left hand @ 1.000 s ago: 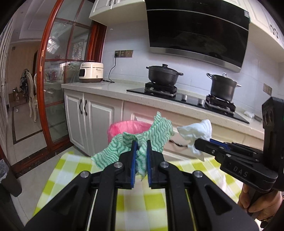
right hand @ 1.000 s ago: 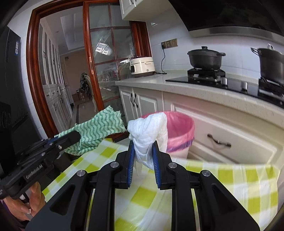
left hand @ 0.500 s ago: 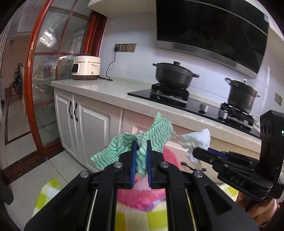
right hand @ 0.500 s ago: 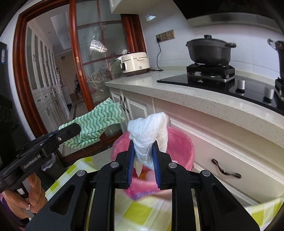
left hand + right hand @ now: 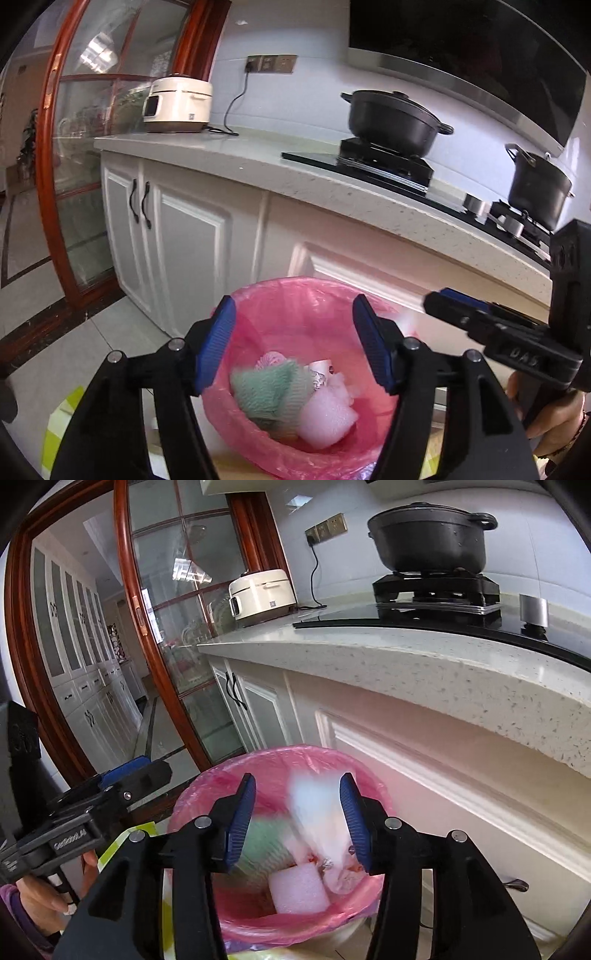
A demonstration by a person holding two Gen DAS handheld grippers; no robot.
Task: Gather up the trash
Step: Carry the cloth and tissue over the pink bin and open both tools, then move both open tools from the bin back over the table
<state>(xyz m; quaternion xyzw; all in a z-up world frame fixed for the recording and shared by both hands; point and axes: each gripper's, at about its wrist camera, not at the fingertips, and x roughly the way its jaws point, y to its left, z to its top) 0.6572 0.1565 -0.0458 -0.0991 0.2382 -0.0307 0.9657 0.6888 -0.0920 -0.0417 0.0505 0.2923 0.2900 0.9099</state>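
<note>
Both grippers hang over the pink-lined bin [image 5: 258, 302], jaws opening. The left gripper [image 5: 291, 345] holds nothing; the green cloth [image 5: 267, 391] lies crumpled in the bin, showing no clear long axis. Between the right gripper's [image 5: 297, 814] pads, the blurred white tissue [image 5: 317, 812] stretches downward, untouched.

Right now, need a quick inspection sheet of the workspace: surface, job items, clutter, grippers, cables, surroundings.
Surface: checked cloth by the bin; stone counter behind.
Job's things: bin with pink liner holds green cloth and white foam block; white tissue blurred, dropping in.
Clutter: nothing seen.
Grippers: left gripper opening, nothing between its jaws; right gripper opening, tissue between its pads, not pinched.
Cables: black cord from wall socket to rice cooker.
Surroundings: two black pots on the hob, white cabinets, glass door.
</note>
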